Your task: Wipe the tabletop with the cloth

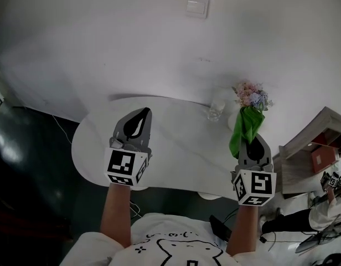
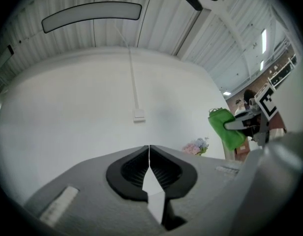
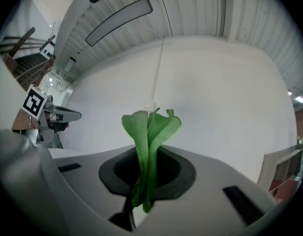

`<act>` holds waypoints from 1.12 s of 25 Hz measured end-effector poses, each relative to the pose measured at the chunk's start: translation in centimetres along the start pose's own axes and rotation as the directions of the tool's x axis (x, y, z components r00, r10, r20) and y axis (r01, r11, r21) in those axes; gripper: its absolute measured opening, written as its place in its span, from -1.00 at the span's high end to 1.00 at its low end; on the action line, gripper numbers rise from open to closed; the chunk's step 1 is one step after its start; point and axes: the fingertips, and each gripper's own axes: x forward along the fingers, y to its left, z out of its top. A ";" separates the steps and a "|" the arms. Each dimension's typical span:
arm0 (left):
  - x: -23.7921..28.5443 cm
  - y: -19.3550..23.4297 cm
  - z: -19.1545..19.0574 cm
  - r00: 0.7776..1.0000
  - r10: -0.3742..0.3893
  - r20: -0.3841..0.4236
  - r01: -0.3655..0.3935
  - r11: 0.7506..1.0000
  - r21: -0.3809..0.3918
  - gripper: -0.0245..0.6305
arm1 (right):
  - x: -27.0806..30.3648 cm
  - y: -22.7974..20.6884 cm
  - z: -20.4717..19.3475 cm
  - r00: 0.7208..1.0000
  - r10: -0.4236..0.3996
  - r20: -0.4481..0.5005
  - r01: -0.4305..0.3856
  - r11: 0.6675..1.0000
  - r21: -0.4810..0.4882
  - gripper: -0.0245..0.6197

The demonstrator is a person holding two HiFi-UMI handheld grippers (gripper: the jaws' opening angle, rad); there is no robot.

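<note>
In the head view, the left gripper (image 1: 139, 119) is hovering at centre left of the frame over the white oval tabletop (image 1: 176, 148). Its own view shows its jaws pressing together with nothing between them. The right gripper (image 1: 257, 144) is sitting at lower right, by the tabletop's right edge. Its jaws are clamping a bright green folded cloth (image 1: 243, 127), which is standing up out of them in bunched folds, held in the air off the tabletop. In the right gripper view the cloth (image 3: 148, 132) is filling the middle of the frame against the pale wall. Its upper end is overlapping a small bouquet of pink and blue flowers (image 1: 251, 95) at right of centre in the head view. A clear drinking glass (image 1: 216, 111) is standing just left of the bouquet, and a white wall switch (image 1: 197, 6) is showing at the top of the frame.
</note>
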 end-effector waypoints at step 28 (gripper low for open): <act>-2.5 5.4 1.8 0.997 -0.006 0.074 0.002 0.999 0.044 0.86 | -0.8 2.1 3.1 0.997 -0.070 0.045 0.075 0.989 -0.129 0.79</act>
